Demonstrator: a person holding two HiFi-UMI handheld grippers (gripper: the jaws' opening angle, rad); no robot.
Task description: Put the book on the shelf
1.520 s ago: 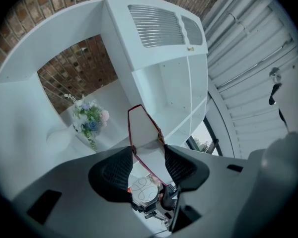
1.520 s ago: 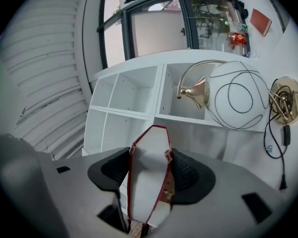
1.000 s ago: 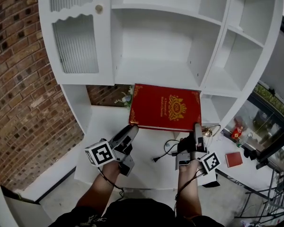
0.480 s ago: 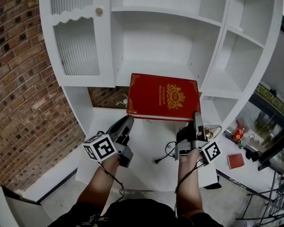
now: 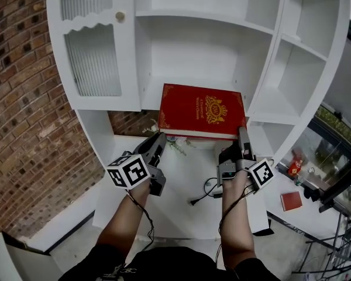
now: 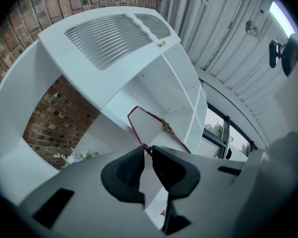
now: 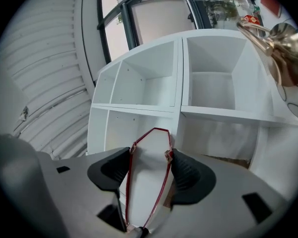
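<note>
A large red book (image 5: 202,111) with a gold crest lies flat in the air, level with the floor of the middle compartment of the white shelf unit (image 5: 193,45). My left gripper (image 5: 159,139) is at its near left corner. In the left gripper view the jaws (image 6: 147,150) stand almost together, pinching the corner of a red cover of the book (image 6: 149,128). My right gripper (image 5: 243,134) holds the near right corner. In the right gripper view its pads (image 7: 150,155) press on both covers across the full thickness of the book (image 7: 146,182).
A cabinet door with ribbed glass (image 5: 93,57) and a knob (image 5: 121,16) stands left of the compartment; more open cubbies (image 5: 272,98) lie to the right. Below are a white counter with a black cable (image 5: 202,195), small flowers (image 5: 178,148), and a brick wall (image 5: 23,98).
Both grippers have risen and carried the book up and forward, from over the counter to the front of the middle compartment.
</note>
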